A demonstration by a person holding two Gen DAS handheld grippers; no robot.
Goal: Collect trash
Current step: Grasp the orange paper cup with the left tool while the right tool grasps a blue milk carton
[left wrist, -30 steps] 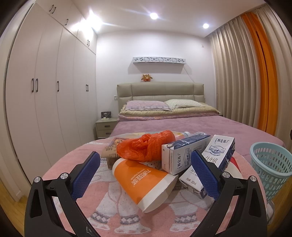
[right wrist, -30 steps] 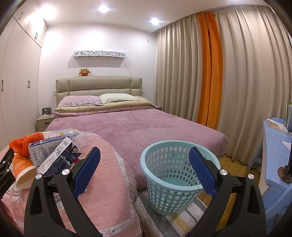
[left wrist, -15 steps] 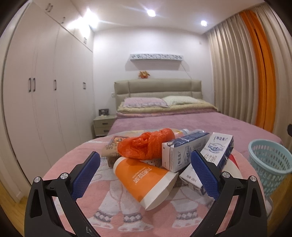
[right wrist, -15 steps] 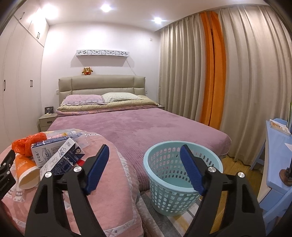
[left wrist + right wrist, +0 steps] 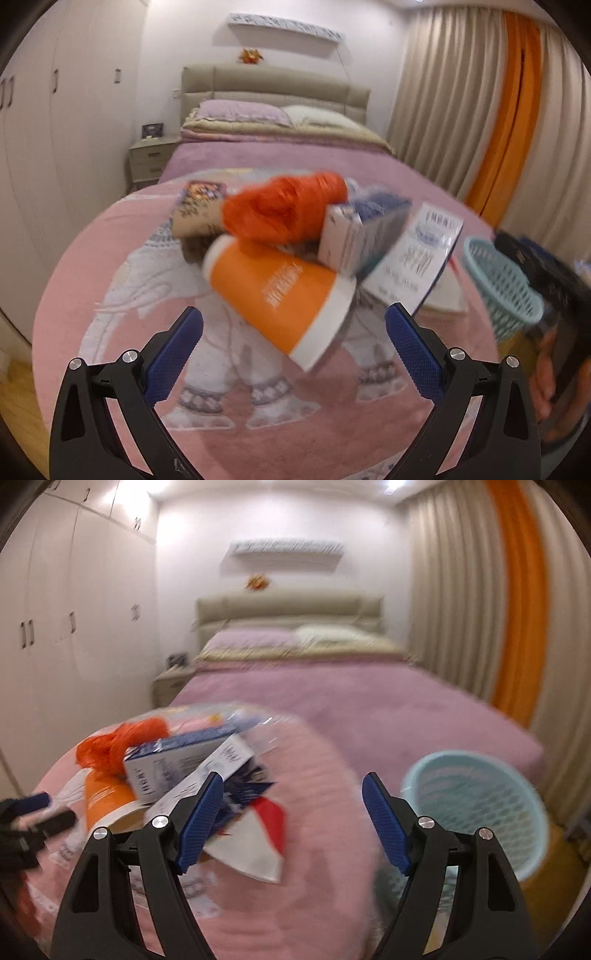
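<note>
Beneath and ahead of the fingers spreads a pink blanket [image 5: 110,266] printed with a white elephant [image 5: 236,369]. Beyond the fingertips lies a bed under a mauve cover [image 5: 369,701], with a mauve pillow [image 5: 240,110] and a pale pillow [image 5: 317,116] against a beige padded headboard [image 5: 273,83]. Above it hangs a white wall shelf [image 5: 284,27], with a small orange toy [image 5: 251,55] just below. Left of the fingers stand white wardrobes [image 5: 66,110] and a bedside cabinet [image 5: 149,158]; to the right hang beige curtains [image 5: 443,92] with an orange strip [image 5: 524,602].
</note>
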